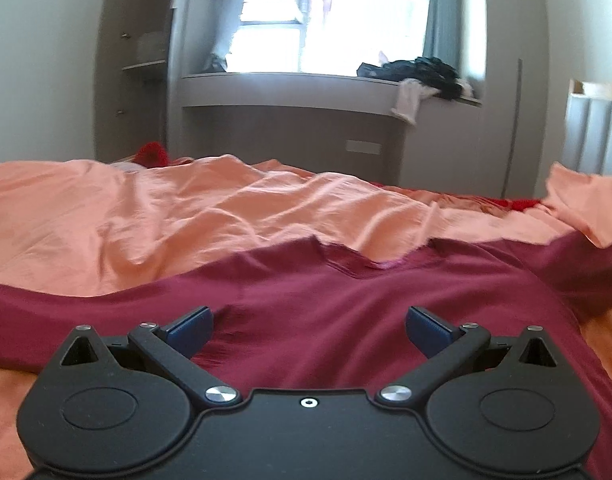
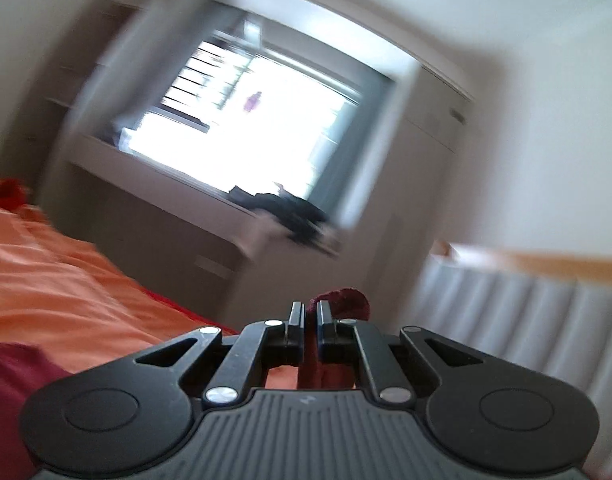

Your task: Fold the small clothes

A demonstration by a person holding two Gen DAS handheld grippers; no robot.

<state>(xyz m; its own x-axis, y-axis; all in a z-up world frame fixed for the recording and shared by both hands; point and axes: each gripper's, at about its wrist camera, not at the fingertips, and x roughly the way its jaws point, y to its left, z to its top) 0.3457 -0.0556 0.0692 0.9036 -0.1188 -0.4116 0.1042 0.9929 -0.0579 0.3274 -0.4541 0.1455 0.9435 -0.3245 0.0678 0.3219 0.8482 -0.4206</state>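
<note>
A maroon shirt lies spread on the orange bedsheet. My left gripper is open just above the shirt's middle, its blue pads wide apart and holding nothing. My right gripper is shut on a fold of the maroon shirt, lifted above the bed and tilted; the cloth bulges out past the fingertips. More of the shirt shows at the lower left of the right wrist view, which is blurred.
A grey window ledge beyond the bed carries a pile of dark clothes. A grey cabinet with shelves stands at the left. A padded headboard is at the right. A red item lies at the bed's far edge.
</note>
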